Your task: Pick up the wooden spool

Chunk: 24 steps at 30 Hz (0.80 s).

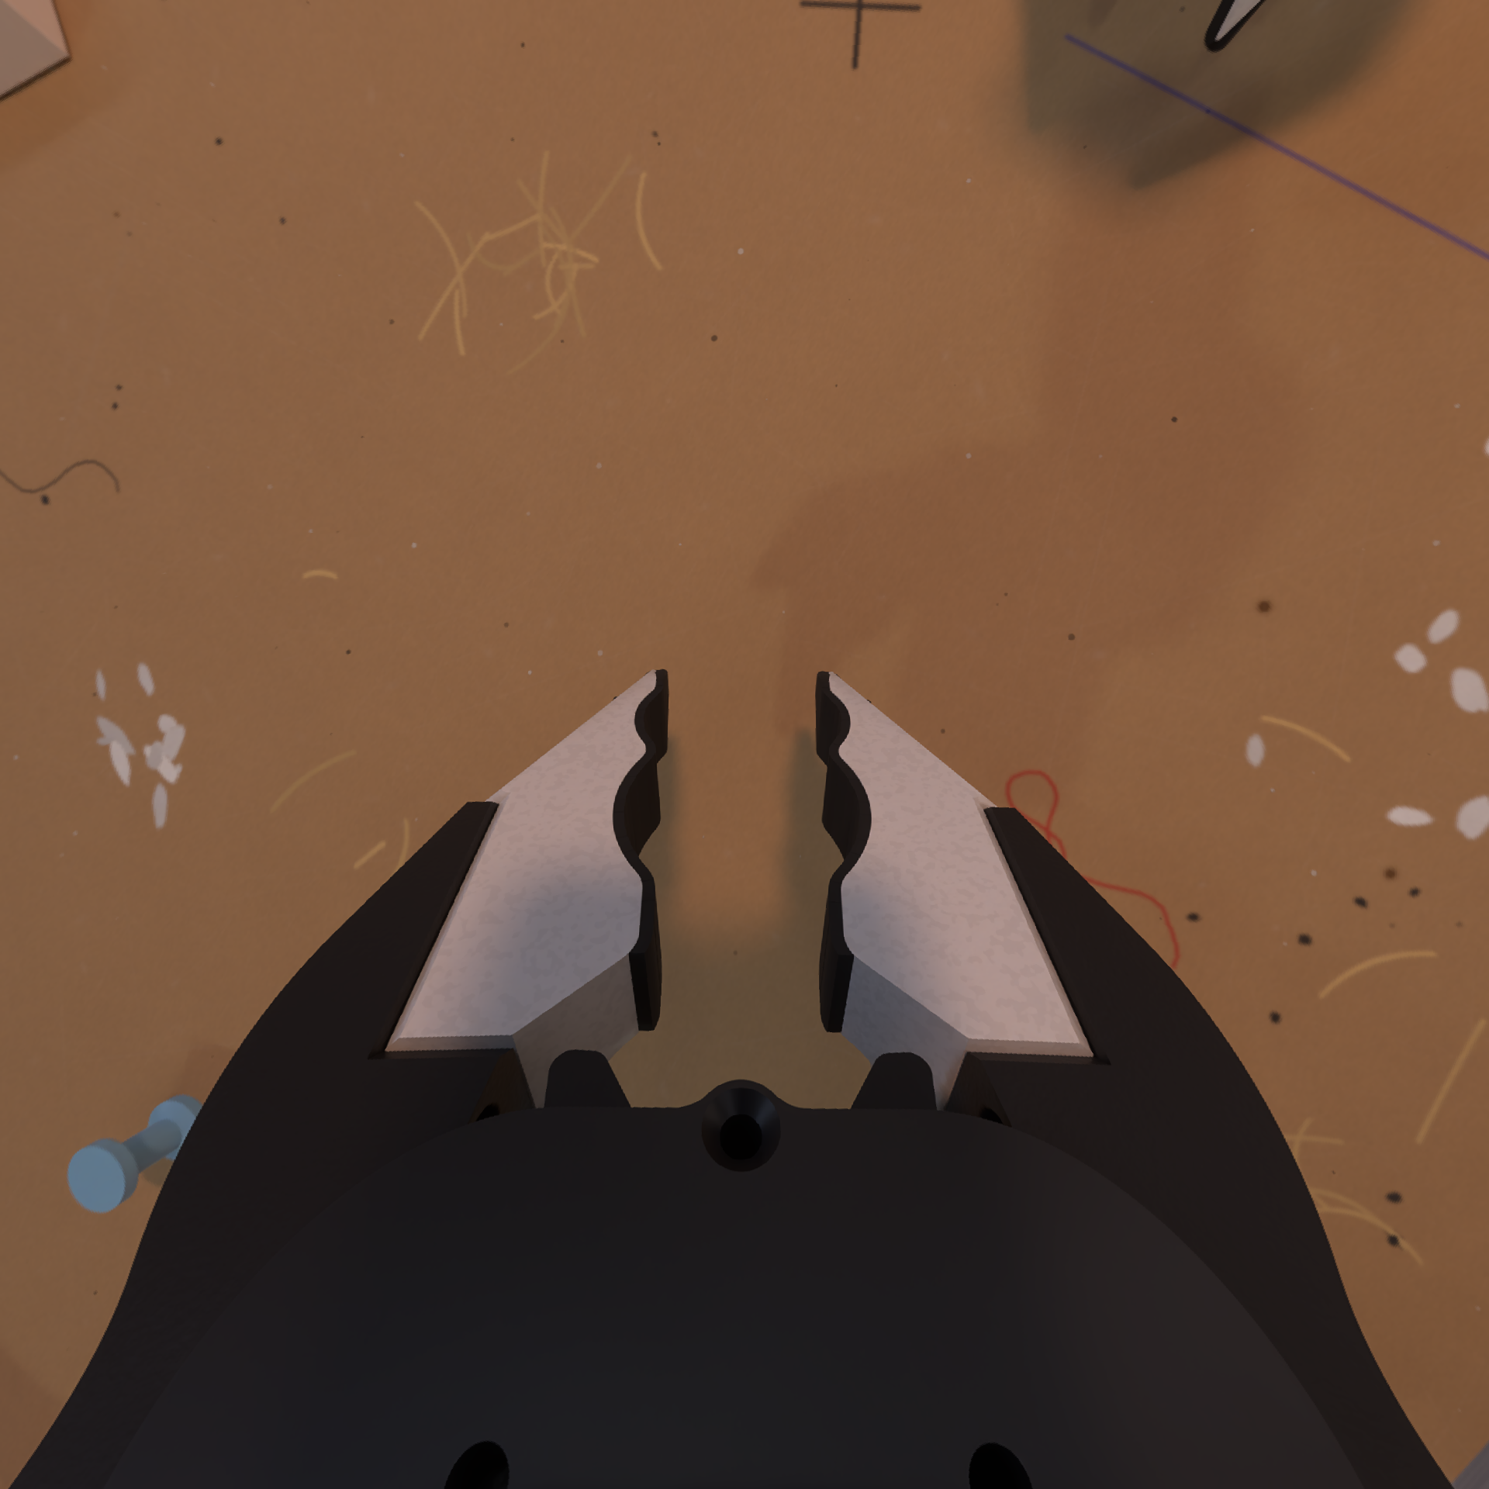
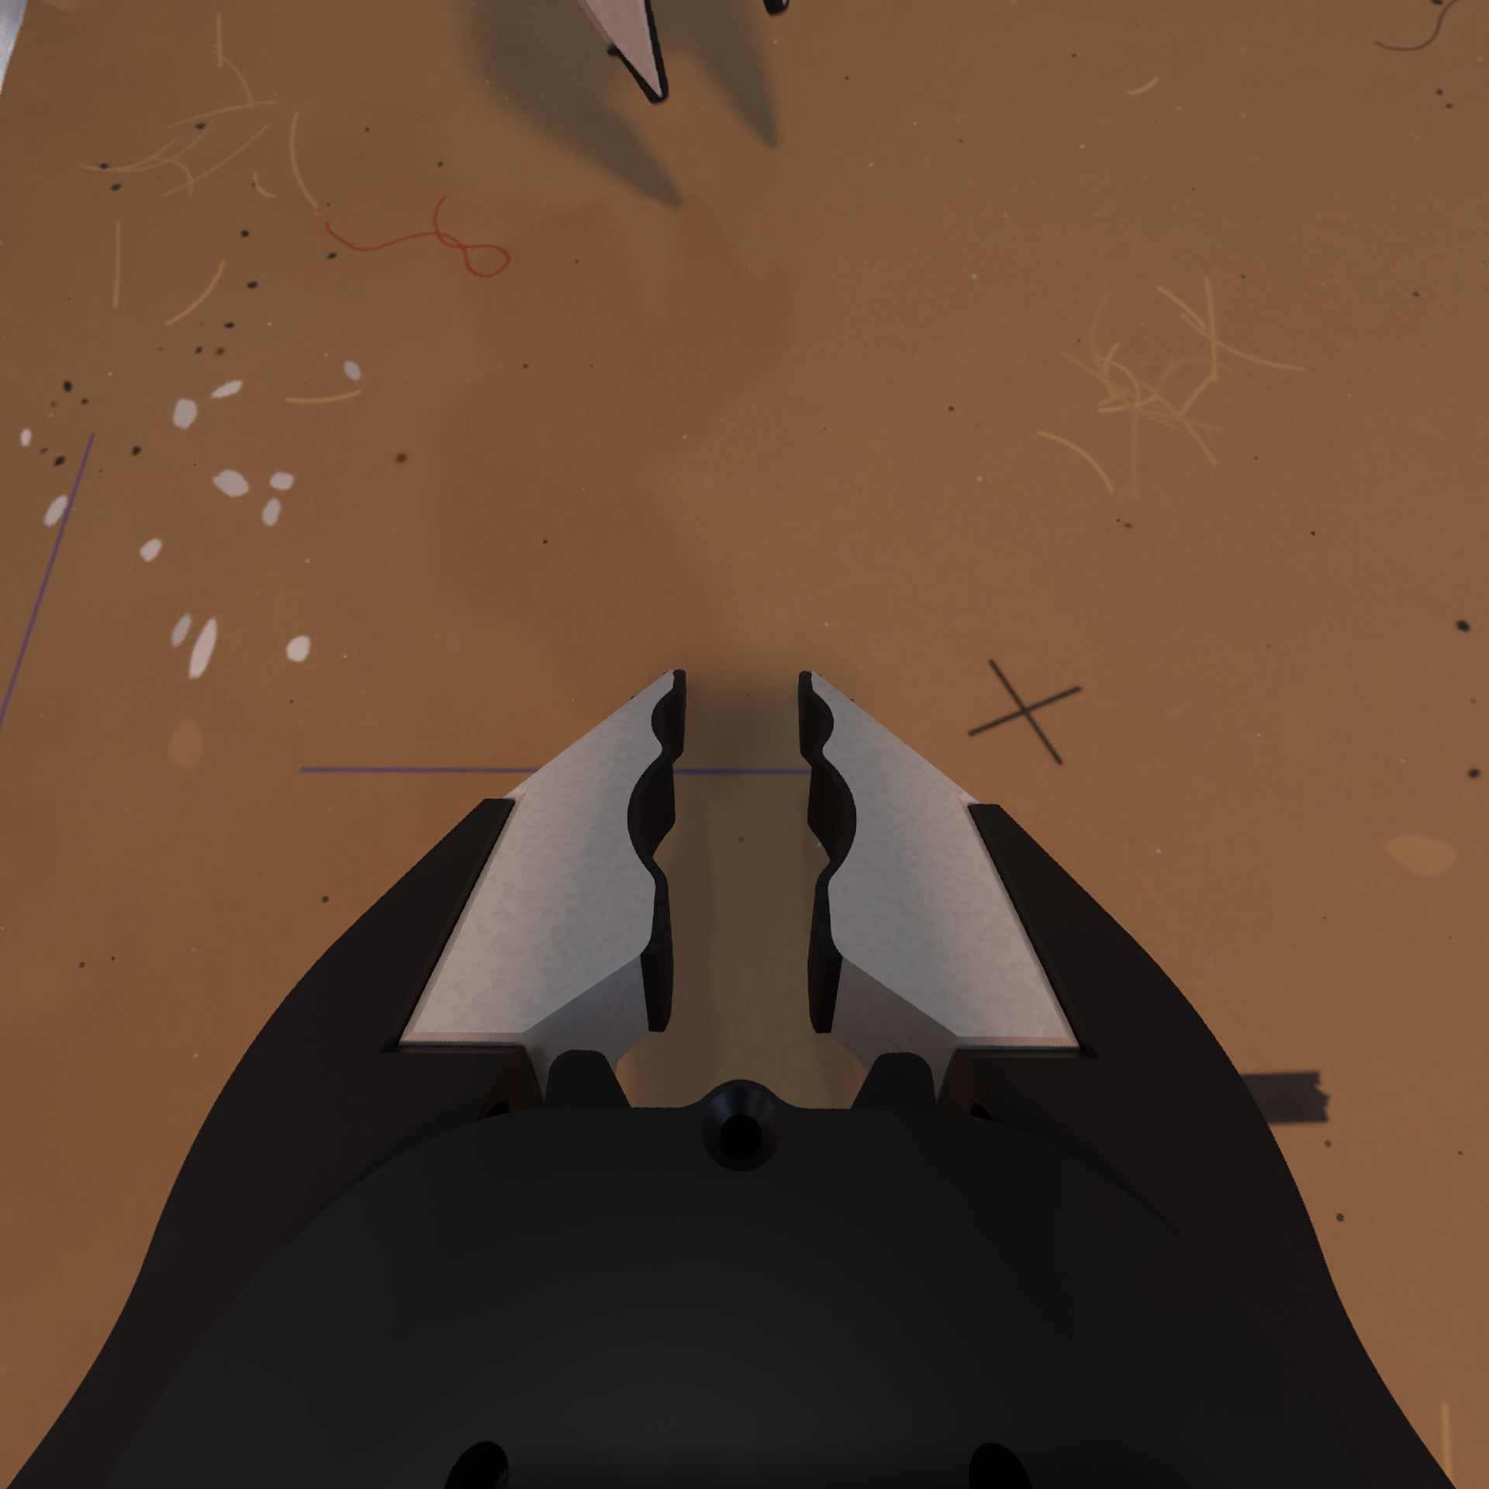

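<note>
The wooden spool (image 1: 129,1154) is pale blue, a slim shaft between two round flanges. It lies on its side on the brown counter (image 1: 725,451), low at the left of the left wrist view, its far flange partly hidden.

Left gripper (image 1: 741,685) parted, empty; blue spool (image 1: 129,1156) lower left

Tabletop (image 1: 806,403) ahead open; blue spool (image 1: 121,1160) low-left.

A pale-blue spool (image 1: 121,1160) is half hidden behind the left hand-held gripper (image 1: 741,685).
</note>
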### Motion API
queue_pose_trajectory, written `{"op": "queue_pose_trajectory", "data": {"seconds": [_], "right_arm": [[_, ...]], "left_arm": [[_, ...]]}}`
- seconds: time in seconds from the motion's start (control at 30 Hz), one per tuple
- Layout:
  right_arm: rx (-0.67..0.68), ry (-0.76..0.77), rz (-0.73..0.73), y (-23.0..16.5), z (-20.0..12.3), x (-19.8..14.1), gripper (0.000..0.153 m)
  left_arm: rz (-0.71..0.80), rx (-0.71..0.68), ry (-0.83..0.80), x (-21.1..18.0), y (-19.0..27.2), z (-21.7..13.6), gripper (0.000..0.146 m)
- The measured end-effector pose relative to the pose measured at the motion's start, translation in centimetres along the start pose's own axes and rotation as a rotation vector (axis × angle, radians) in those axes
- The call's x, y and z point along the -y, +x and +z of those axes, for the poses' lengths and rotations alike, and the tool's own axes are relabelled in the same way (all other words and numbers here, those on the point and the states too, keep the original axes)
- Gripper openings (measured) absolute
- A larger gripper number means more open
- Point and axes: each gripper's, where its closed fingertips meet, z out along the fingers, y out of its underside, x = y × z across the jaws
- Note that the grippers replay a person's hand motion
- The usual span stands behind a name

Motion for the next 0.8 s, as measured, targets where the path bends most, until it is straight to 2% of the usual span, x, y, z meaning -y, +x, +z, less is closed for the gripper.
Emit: {"op": "queue_pose_trajectory", "data": {"seconds": [0.13, 0.3, 0.43, 0.53, 0.73, 0.8], "right_arm": [[-0.004, 0.002, 0.003, 0.1, 0.0, 0.0, 0.028], [-0.006, 0.003, 0.011, 0.3, 0.1, -0.2, 0.028], [-0.012, 0.003, 0.022, 0.6, 0.3, -0.4, 0.028], [-0.021, 0.013, 0.030, 0.8, 0.2, -0.4, 0.028], [-0.053, 0.071, 0.039, 1.5, -0.7, 0.3, 0.026], [-0.059, 0.081, 0.047, 1.7, -0.9, 0.4, 0.026]], "left_arm": [[-0.002, 0.036, 0.043, -0.3, -0.7, -2.0, 0.046], [-0.060, 0.139, 0.045, -2.9, -3.7, -4.2, 0.048], [-0.089, 0.244, 0.013, -5.9, -7.4, -5.3, 0.046], [-0.098, 0.340, -0.076, -8.7, -10.7, -5.8, 0.046], [-0.172, 0.421, -0.086, -12.6, -16.1, -8.1, 0.045], [-0.218, 0.421, -0.123, -14.1, -17.9, -8.0, 0.046]]}}
